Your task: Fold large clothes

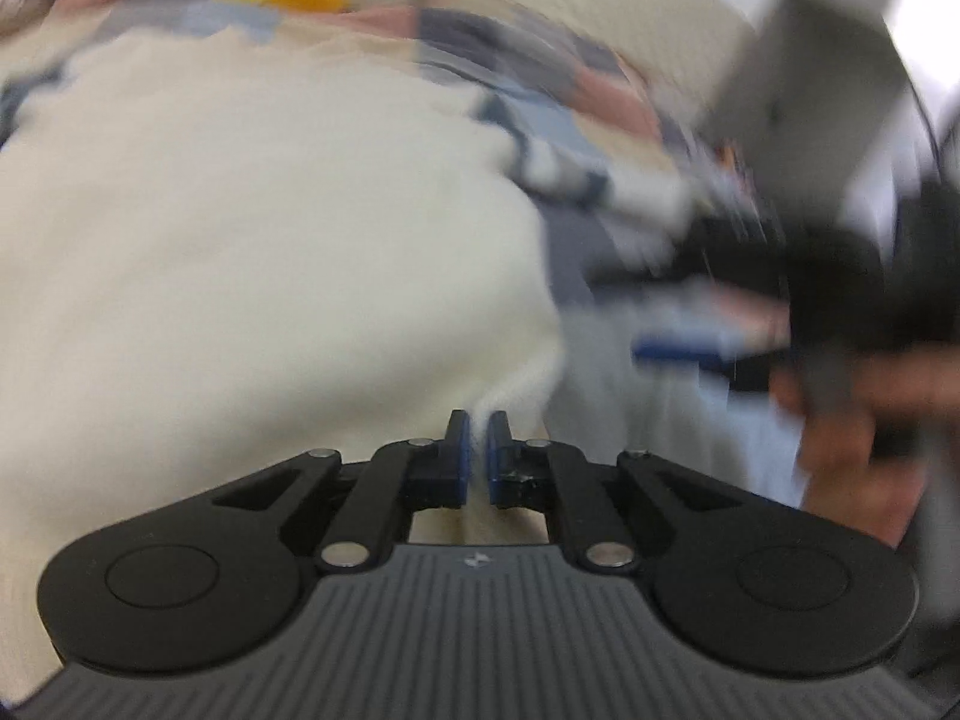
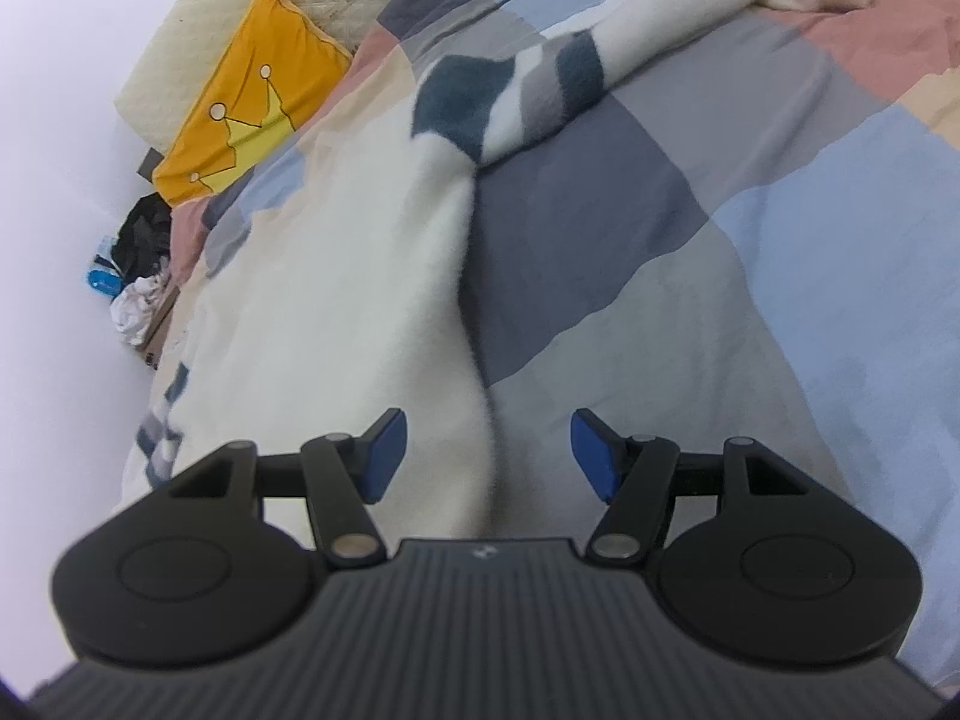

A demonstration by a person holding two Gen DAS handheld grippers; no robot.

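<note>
Cream fleece garment (image 2: 336, 300) with dark-blue patterned sleeve lies spread on bed.

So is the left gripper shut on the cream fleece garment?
Shut on it: the left gripper has its blue pads nearly together, pinching the cream fleece garment's edge.

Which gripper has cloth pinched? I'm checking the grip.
The left gripper: its jaws are shut on the cream sweater. The right gripper is open.

A bed (image 2: 750, 228) with a patchwork cover holds a big cream sweater (image 2: 336, 300) spread flat on the left. A yellow pillow (image 2: 252, 102) lies at the far left.
</note>
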